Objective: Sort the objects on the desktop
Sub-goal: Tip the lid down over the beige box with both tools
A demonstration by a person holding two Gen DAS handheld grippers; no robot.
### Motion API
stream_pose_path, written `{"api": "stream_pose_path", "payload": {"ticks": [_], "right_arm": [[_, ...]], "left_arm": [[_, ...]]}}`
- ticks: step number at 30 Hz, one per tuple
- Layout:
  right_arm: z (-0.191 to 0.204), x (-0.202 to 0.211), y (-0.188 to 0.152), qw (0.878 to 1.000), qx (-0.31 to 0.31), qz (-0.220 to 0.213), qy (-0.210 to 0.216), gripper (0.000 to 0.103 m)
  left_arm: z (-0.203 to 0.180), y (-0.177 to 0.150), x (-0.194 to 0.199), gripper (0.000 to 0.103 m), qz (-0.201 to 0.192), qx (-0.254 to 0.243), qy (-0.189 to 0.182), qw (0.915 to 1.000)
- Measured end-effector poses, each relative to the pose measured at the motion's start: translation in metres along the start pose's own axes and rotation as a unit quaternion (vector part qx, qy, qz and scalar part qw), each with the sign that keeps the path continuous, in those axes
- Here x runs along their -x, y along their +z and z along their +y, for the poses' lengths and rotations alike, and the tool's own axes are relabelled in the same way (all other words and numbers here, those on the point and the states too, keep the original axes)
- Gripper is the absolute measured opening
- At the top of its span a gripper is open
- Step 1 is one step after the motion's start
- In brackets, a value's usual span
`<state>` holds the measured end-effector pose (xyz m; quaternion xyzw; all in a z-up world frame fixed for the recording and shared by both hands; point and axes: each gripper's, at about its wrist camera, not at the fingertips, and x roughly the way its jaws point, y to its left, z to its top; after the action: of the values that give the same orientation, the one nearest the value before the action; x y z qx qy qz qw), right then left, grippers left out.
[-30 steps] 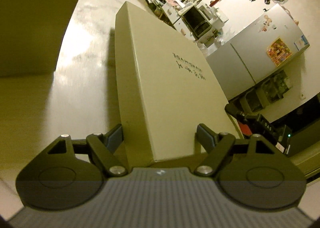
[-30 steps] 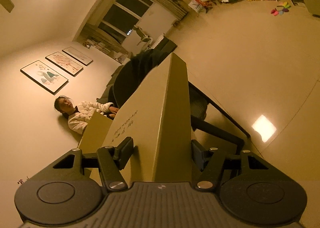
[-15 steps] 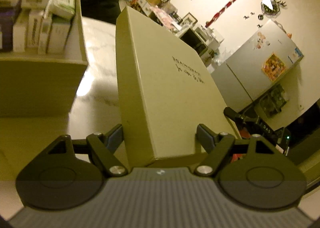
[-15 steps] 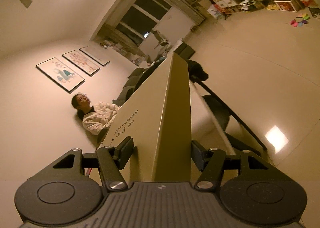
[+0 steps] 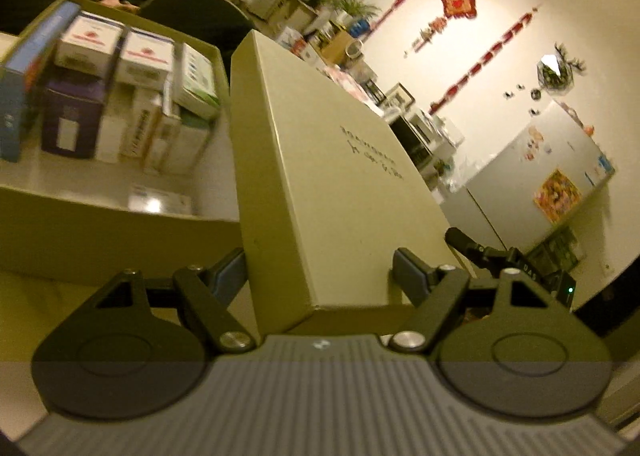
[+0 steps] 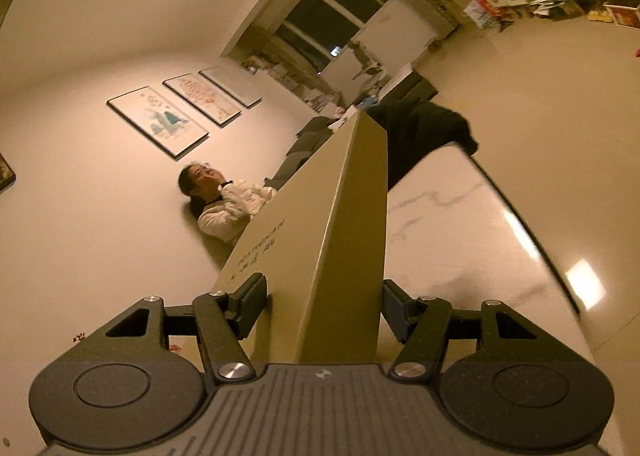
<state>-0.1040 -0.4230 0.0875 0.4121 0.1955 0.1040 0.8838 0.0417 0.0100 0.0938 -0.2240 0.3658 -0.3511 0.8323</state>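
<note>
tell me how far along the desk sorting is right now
Done: the open box already holds several small cartons standing in rows.
In hand: the left gripper and right gripper each clamp an end of the beige lid, held tilted in the air beside that box.
Left: the box is still uncovered, so the lid most likely goes on next. I can't tell if anything else needs sorting.

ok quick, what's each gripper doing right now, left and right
Left gripper: shut on the box lid, one finger on each side.
Right gripper: shut on the box lid too, gripping its other end.
</note>
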Motion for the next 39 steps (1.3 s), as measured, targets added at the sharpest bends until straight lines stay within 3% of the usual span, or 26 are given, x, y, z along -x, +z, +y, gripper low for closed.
{"api": "stream_pose_path", "payload": {"ticks": [23,39], "right_arm": [[0.078,-0.129,-0.005,0.997,0.016,0.055,0.046,0.065],[0.105,-0.190,-0.029,0.995,0.013,0.079,0.056,0.065]], "left_arm": [[0.073,0.039,0.058,0.078,-0.091,0.069,0.054,0.9920],[0.103,0.043,0.078,0.078,-0.113,0.099,0.084,0.9851]]}}
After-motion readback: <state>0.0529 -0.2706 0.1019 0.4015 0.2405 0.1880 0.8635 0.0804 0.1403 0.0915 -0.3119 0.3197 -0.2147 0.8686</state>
